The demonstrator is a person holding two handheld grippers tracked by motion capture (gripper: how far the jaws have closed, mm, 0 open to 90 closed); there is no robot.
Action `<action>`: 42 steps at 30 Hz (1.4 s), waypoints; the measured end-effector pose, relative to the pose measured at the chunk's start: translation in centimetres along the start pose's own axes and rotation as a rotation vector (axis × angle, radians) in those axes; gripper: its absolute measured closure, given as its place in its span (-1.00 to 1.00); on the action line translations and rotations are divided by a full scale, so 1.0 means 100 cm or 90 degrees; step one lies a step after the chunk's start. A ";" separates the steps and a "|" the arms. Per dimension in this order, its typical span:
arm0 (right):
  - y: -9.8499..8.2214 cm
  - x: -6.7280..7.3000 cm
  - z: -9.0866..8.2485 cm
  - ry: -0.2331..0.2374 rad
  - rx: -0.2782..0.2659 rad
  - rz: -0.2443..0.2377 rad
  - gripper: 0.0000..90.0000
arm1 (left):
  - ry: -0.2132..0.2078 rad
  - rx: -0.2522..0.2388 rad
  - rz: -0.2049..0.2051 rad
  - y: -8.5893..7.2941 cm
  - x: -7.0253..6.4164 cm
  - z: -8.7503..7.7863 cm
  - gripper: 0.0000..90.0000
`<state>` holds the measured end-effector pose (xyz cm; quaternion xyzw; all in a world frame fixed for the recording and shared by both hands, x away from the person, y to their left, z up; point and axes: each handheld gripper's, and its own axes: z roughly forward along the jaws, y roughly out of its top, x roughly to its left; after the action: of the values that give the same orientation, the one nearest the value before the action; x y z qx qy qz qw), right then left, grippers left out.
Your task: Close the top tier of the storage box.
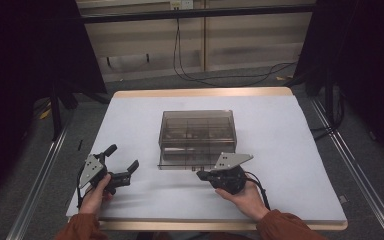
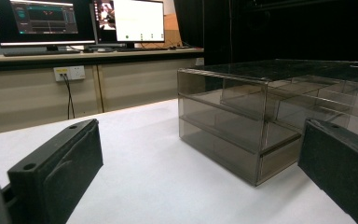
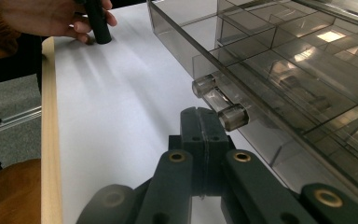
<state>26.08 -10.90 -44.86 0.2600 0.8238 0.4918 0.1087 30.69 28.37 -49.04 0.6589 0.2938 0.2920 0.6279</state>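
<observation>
Right tool (image 3: 204,122) pressed together beside the drawer handle (image 3: 220,101) of the smoked box (image 1: 197,131); left tool (image 1: 121,161) spread.

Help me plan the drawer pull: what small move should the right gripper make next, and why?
Probably open the right gripper and ease it around the clear handle. Its jaws are shut, empty, with their tips just below the handle of the smoky drawer box, whose bottom drawer is already partly out. The left gripper waits open, apart.

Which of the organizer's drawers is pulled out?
The bottom drawer, beside the right gripper; it juts toward the person, while the upper level sits flush.
</observation>
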 end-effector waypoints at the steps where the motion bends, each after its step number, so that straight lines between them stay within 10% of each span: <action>1: 0.000 0.000 0.000 0.000 0.000 0.000 1.00 | 0.001 0.000 0.000 0.000 0.000 0.000 -1.00; 42: 0.004 -0.003 0.007 -0.006 -0.011 0.003 1.00 | 0.001 -0.001 0.000 0.000 0.000 0.000 -1.00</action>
<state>26.74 -10.37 -44.84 0.2637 0.8182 0.4981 0.1137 30.70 28.35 -49.04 0.6583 0.2941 0.2930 0.6279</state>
